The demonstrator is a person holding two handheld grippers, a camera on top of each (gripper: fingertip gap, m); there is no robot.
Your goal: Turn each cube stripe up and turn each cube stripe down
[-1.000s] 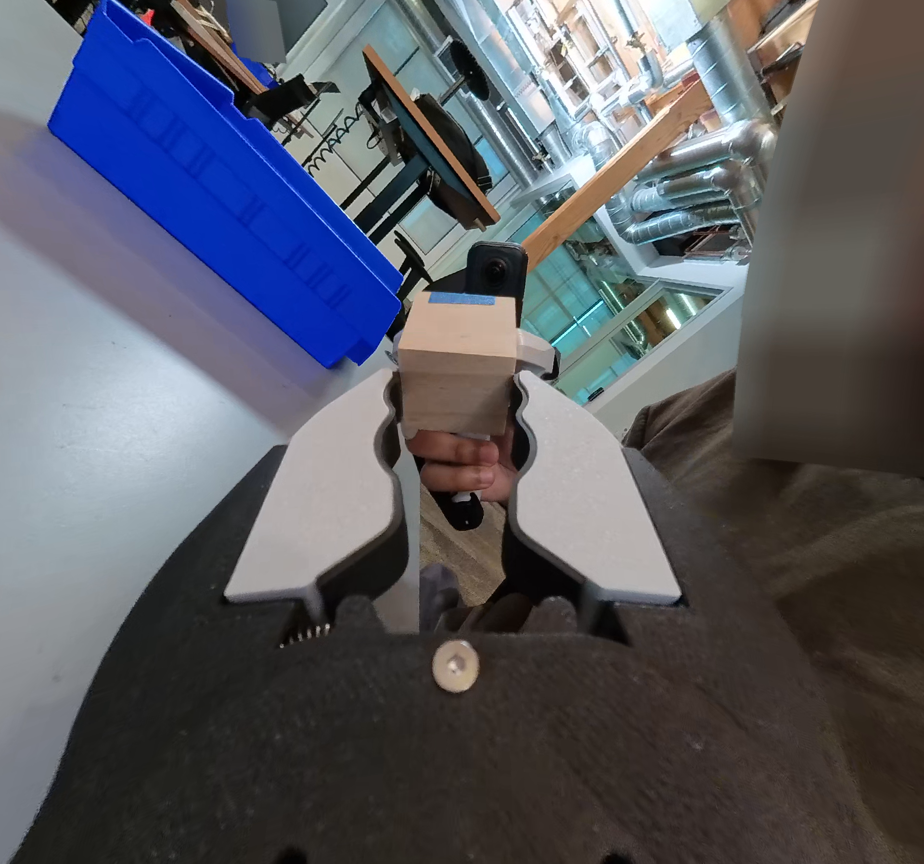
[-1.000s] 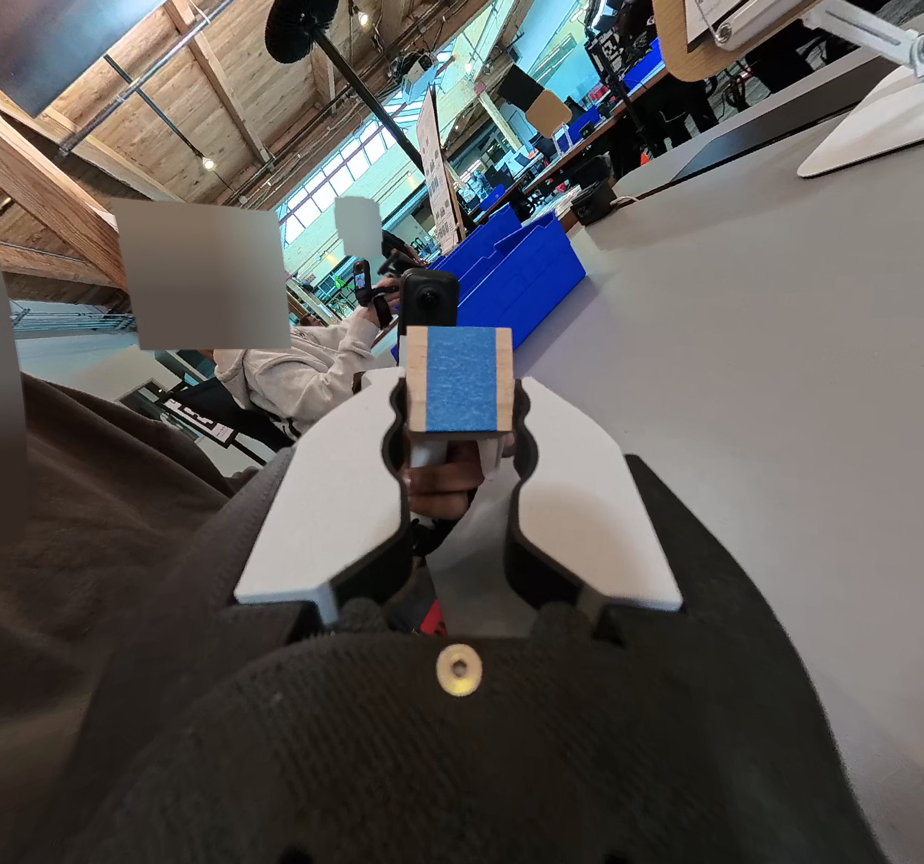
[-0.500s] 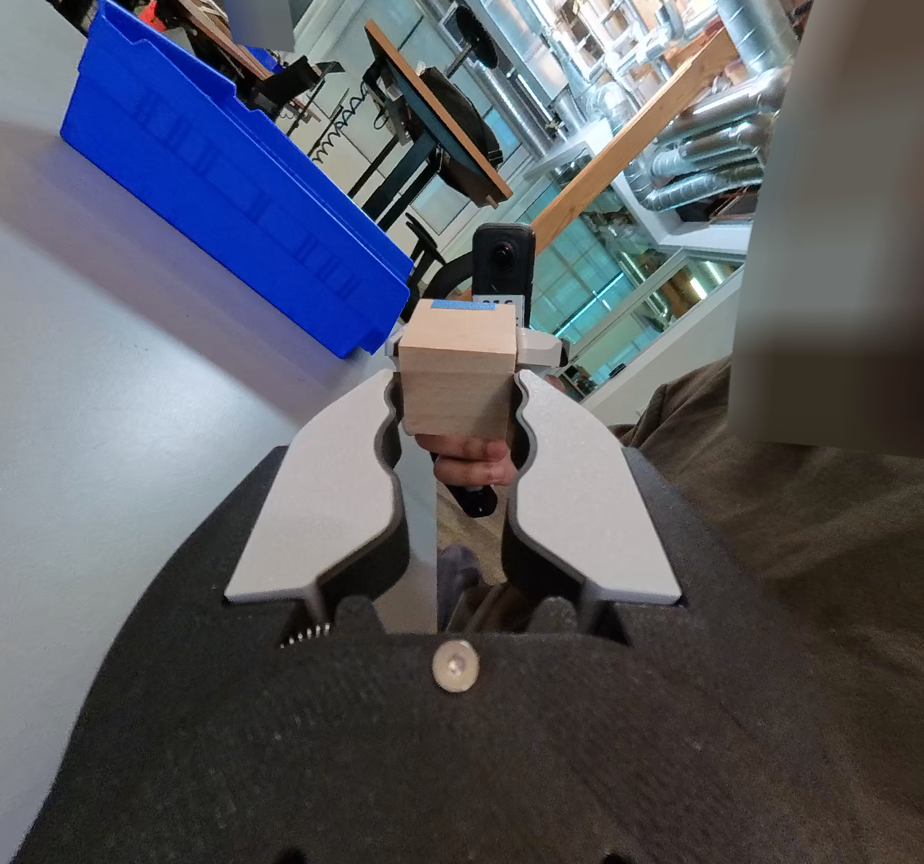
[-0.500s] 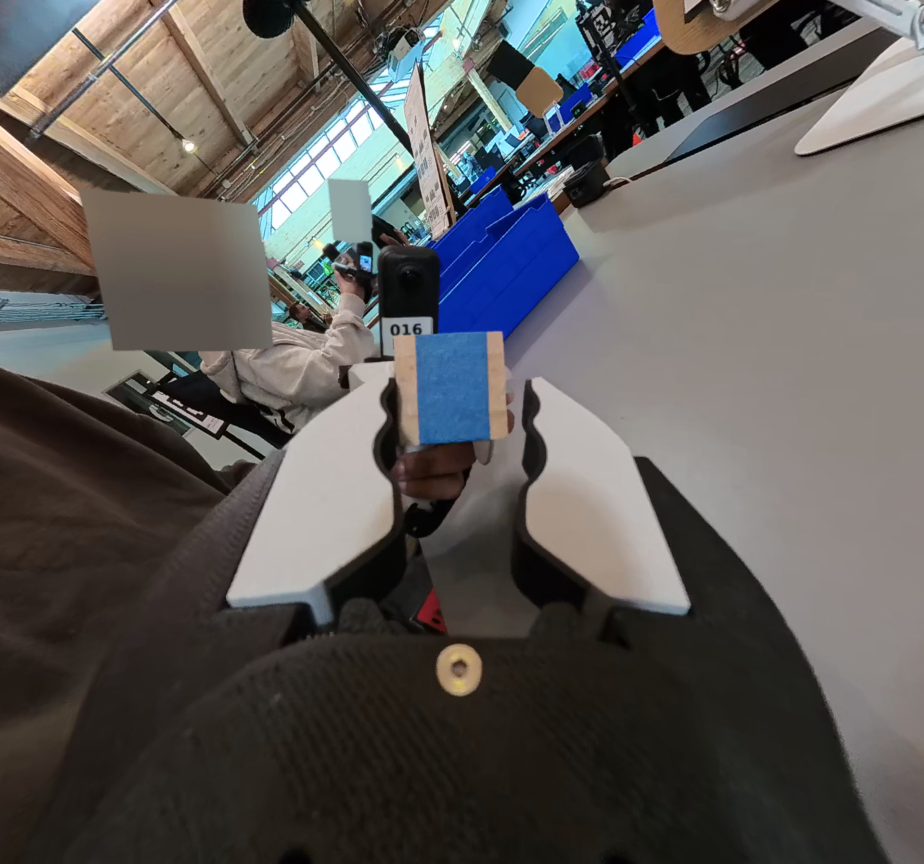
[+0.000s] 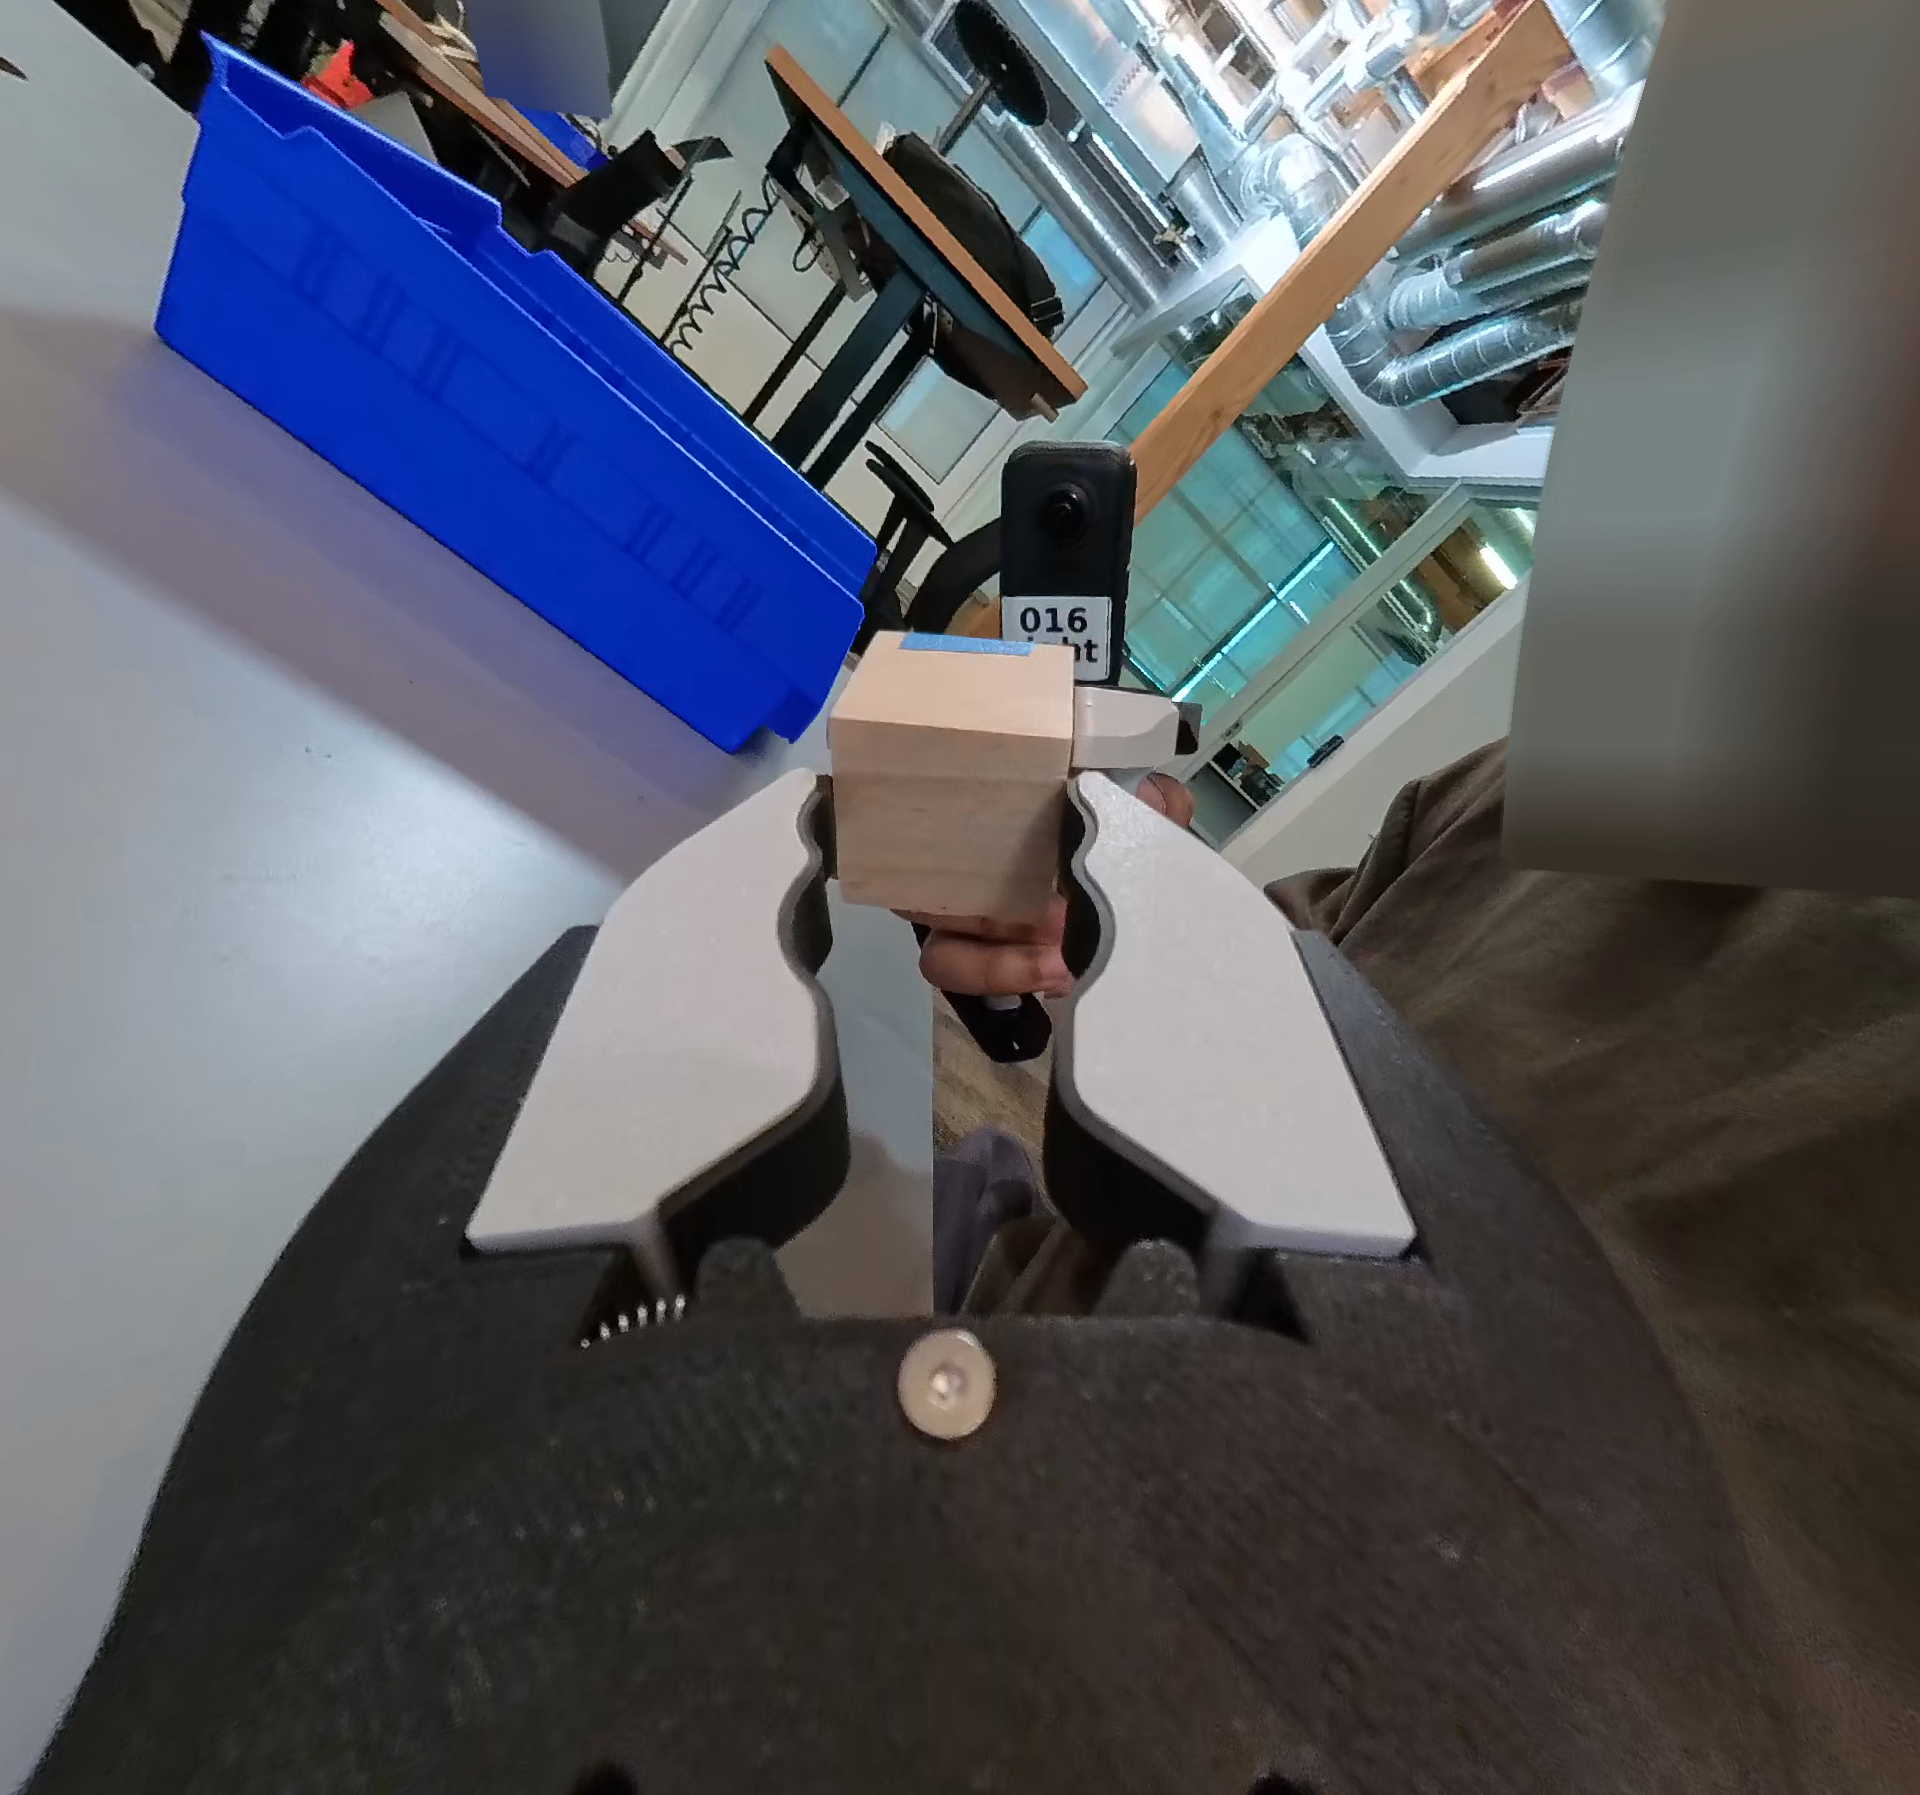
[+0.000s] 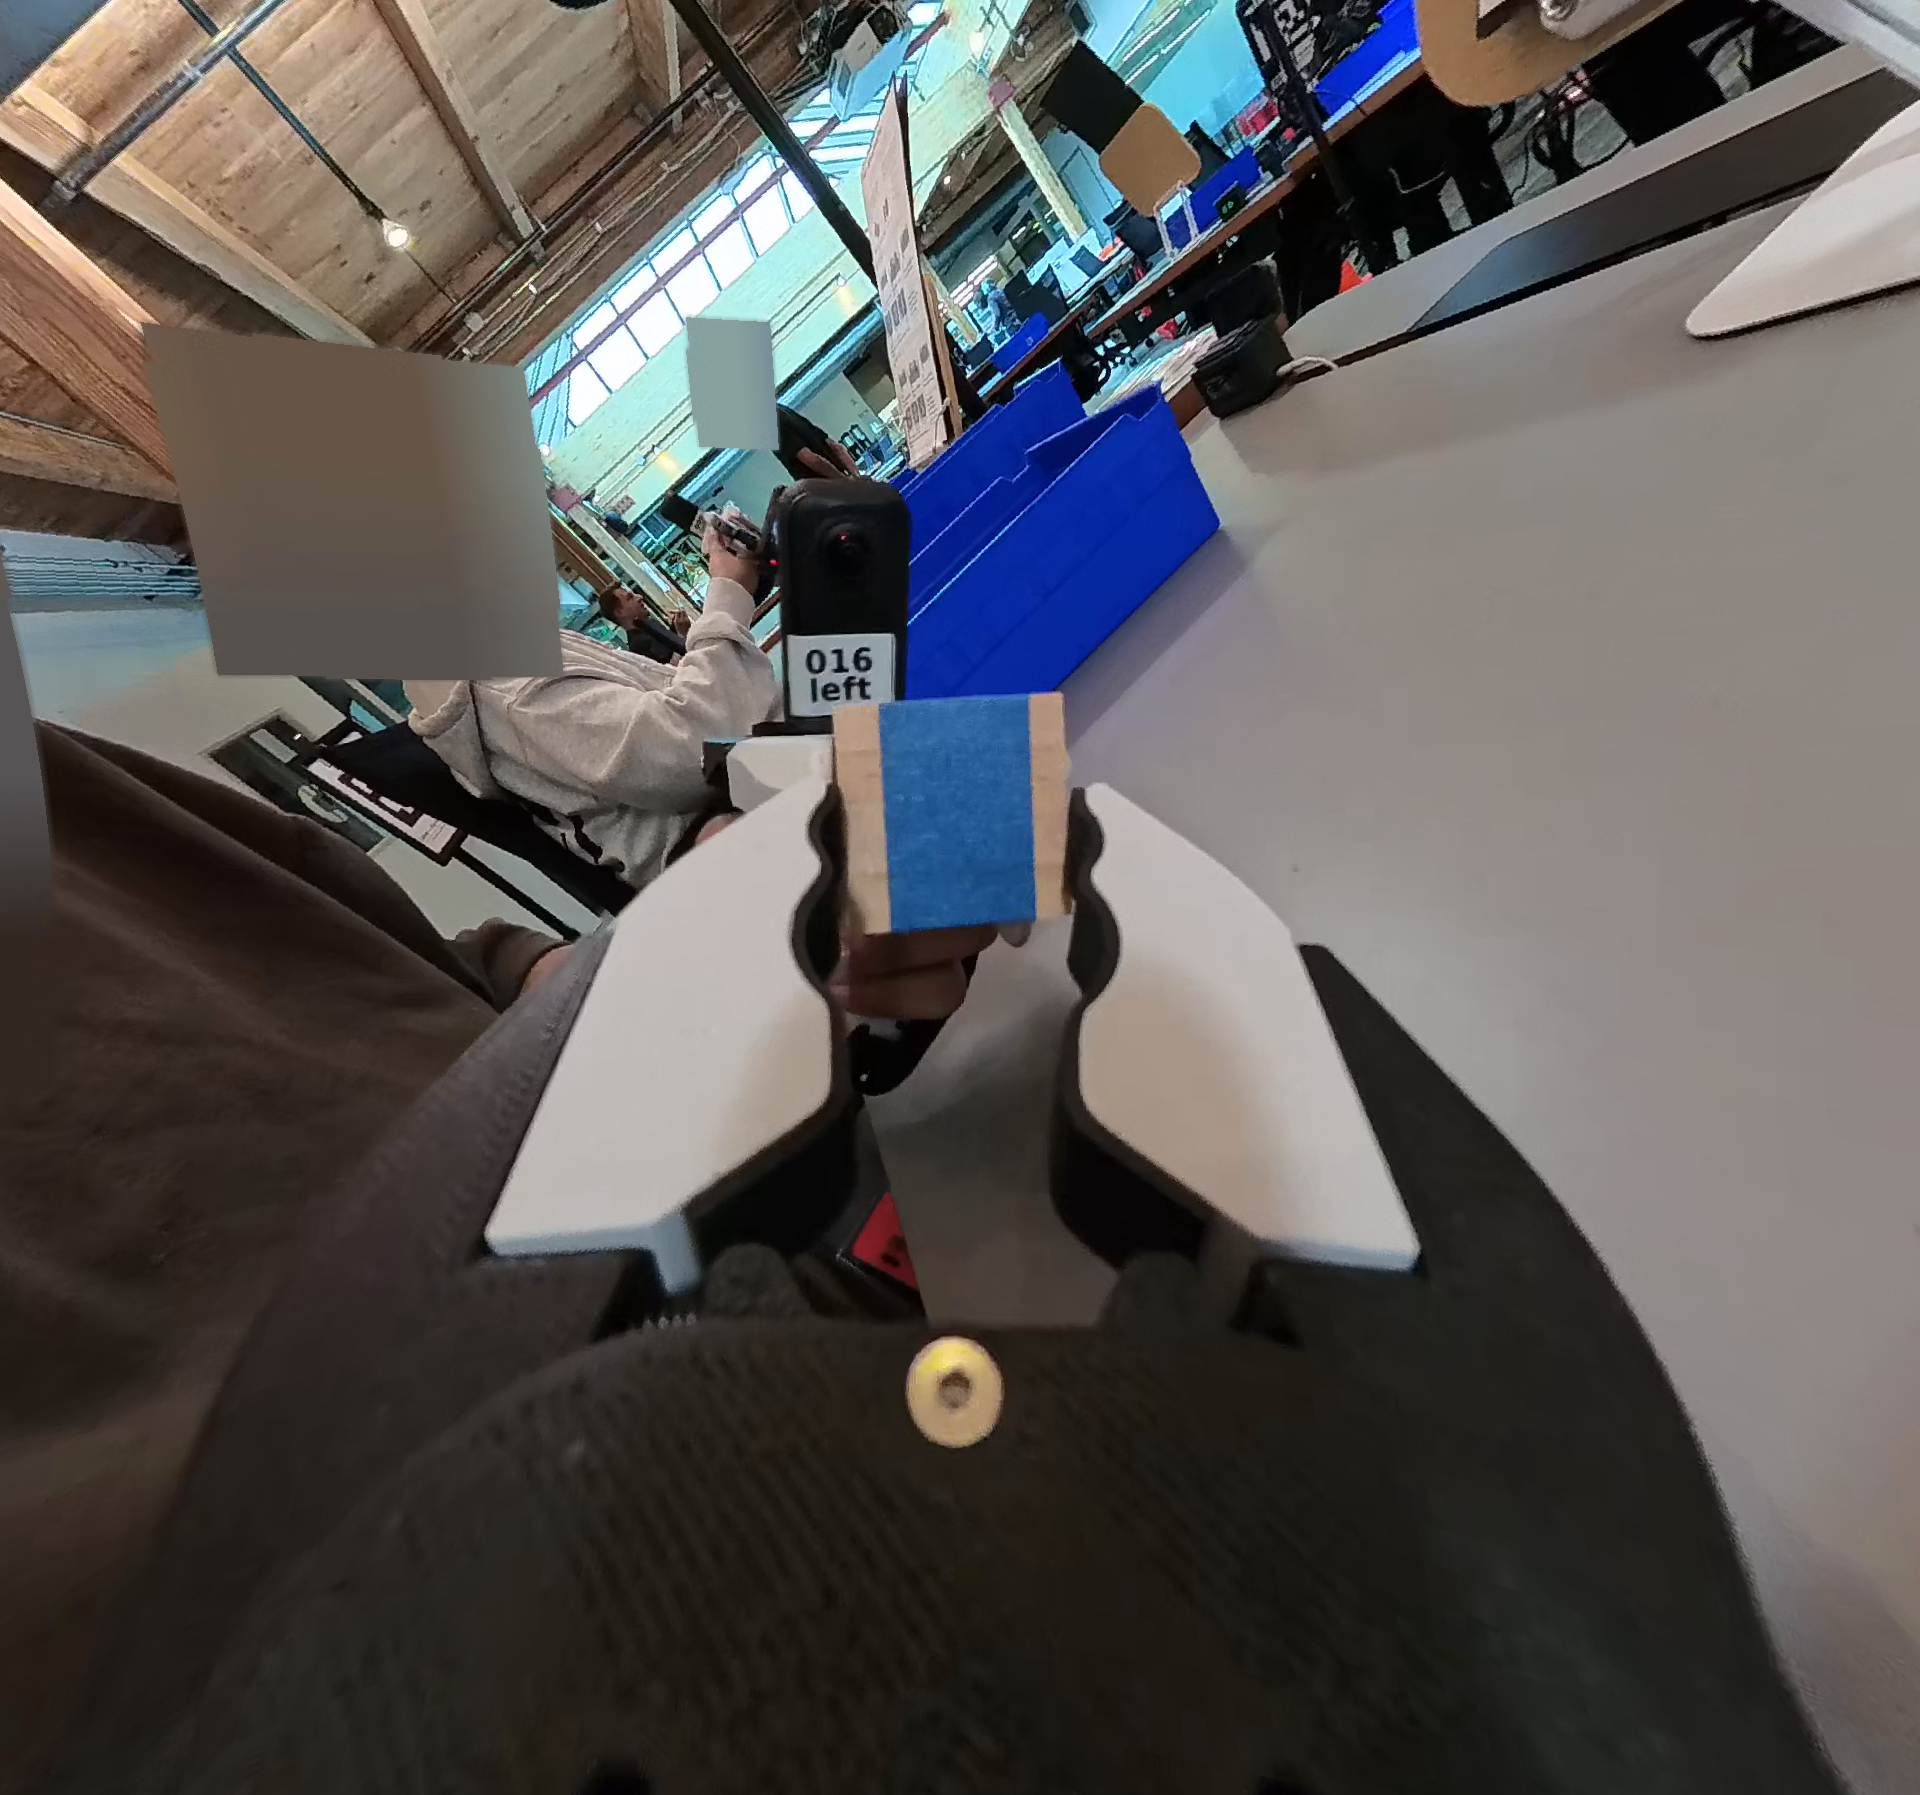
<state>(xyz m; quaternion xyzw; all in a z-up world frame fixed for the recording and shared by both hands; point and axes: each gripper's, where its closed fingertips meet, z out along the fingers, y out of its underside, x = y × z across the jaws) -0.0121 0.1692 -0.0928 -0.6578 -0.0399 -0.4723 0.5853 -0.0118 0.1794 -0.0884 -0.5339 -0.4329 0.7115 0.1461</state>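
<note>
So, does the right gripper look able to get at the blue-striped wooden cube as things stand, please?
Probably yes: the blue-striped wooden cube sits between the fingers of the right gripper, nothing in between, with the left gripper clamping it from the far side. Whether the right pads press it is unclear.

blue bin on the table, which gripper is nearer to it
Left, most likely. The blue bin runs close alongside the left gripper. From the right gripper it lies farther off, beyond the cube that sits between both pairs of fingers.
</note>
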